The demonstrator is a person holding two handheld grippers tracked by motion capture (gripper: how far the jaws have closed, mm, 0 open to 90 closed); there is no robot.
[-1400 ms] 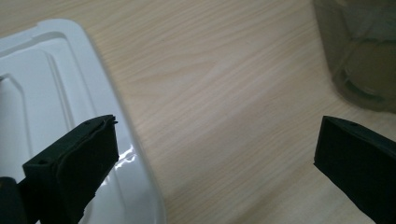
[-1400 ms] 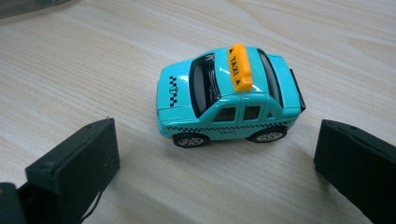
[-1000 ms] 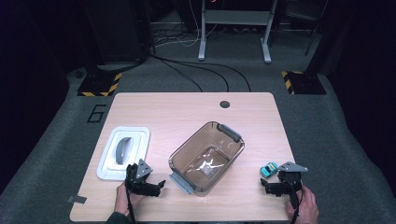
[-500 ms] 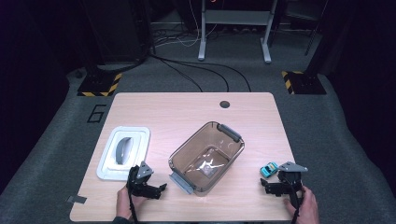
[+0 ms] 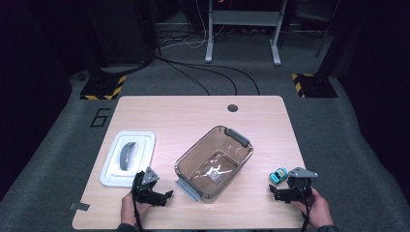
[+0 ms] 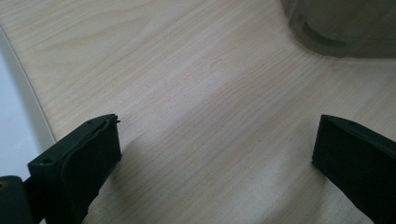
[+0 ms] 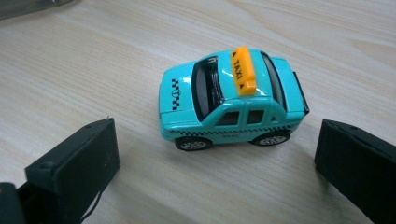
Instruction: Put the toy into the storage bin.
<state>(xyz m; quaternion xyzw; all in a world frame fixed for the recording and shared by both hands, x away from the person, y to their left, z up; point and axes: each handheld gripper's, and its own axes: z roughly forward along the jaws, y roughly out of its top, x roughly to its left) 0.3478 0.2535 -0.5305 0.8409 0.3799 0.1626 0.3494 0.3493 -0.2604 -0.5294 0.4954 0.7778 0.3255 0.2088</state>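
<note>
A teal toy taxi [image 7: 233,100] with an orange roof sign stands on the wooden table, just ahead of my right gripper [image 7: 217,144]. Its jaws stand open on either side of the car without touching it. From above, the taxi [image 5: 278,175] sits near the table's right front, with the right gripper [image 5: 274,192] right behind it. My left gripper [image 5: 164,197] is open near the front edge, between the white lid [image 5: 128,157] and the clear container [image 5: 215,162]. Only bare wood lies between the left gripper's [image 6: 217,140] jaws.
The tinted clear container's corner [image 6: 336,23] lies ahead and to the right of the left jaws; the white lid's edge [image 6: 14,116] is at their left. The lid carries a grey handle [image 5: 127,154]. A round cable hole [image 5: 232,108] sits at the table's far edge.
The left gripper has drifted slightly toward the table's front edge. The right gripper and the taxi have stayed where they were.
</note>
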